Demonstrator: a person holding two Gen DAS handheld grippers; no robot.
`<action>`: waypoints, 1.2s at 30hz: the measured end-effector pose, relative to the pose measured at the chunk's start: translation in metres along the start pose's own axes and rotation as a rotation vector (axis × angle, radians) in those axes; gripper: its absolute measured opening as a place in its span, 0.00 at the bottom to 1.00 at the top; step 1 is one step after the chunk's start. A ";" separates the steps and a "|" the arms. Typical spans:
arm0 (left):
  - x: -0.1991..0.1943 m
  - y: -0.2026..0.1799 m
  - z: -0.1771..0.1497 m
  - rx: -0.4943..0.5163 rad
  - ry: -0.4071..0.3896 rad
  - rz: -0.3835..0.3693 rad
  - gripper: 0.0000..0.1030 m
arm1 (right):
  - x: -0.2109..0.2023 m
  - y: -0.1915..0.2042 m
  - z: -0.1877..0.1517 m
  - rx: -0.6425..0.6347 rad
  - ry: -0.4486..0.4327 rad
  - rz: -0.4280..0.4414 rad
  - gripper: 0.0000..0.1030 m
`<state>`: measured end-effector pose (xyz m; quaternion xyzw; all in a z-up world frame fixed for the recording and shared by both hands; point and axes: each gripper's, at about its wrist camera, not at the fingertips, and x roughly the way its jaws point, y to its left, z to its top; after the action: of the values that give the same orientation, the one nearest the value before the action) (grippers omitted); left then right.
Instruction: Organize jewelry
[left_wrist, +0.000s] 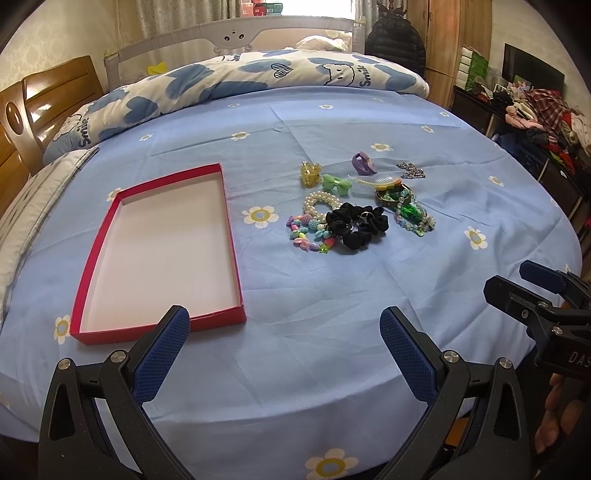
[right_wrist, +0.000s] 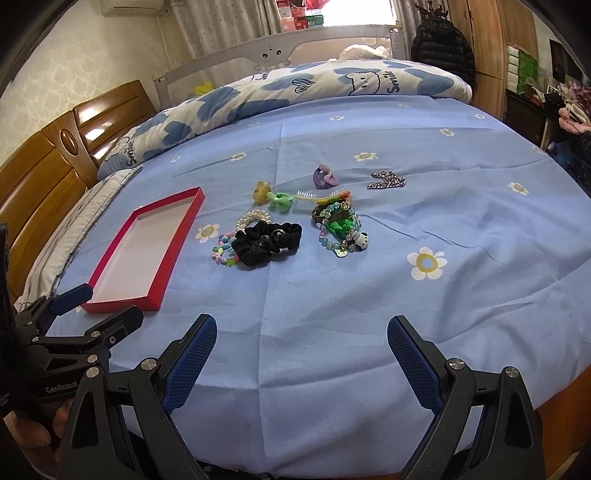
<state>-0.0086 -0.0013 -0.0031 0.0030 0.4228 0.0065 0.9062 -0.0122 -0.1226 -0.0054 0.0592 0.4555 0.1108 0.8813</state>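
A shallow red box (left_wrist: 90, 334) (right_wrist: 122, 303) with a white, empty inside lies on the blue bed sheet, left of a pile of jewelry. The pile holds a black scrunchie (left_wrist: 356, 223) (right_wrist: 267, 236), a pearl bracelet (left_wrist: 320, 201), a coloured bead bracelet (left_wrist: 308, 233), a green bead bracelet (right_wrist: 338, 229), a comb (left_wrist: 376, 182), a purple bow (left_wrist: 364, 163) (right_wrist: 325, 175) and a sparkly clip (left_wrist: 410, 170) (right_wrist: 386, 180). My left gripper (left_wrist: 284, 325) hangs open near the box's front right corner. My right gripper (right_wrist: 301, 334) is open over bare sheet, short of the pile.
A rolled white-and-blue quilt (left_wrist: 229, 85) lies across the far side of the bed. A wooden headboard (left_wrist: 33, 110) stands at the left. A cluttered dark cabinet (left_wrist: 532, 110) is beyond the bed's right edge. A hand (left_wrist: 557, 417) holds the right gripper's body.
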 end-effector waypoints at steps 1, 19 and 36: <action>0.000 0.000 0.000 0.000 0.001 -0.001 1.00 | 0.000 -0.001 0.000 0.000 0.000 0.003 0.92; 0.003 -0.007 0.000 0.005 0.008 -0.004 1.00 | -0.001 -0.003 0.002 0.014 -0.006 0.022 0.92; 0.014 -0.011 0.003 0.004 0.033 -0.031 1.00 | 0.006 -0.011 0.004 0.032 0.003 0.030 0.92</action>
<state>0.0031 -0.0117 -0.0121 -0.0018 0.4377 -0.0086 0.8991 -0.0038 -0.1323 -0.0095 0.0802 0.4575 0.1169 0.8779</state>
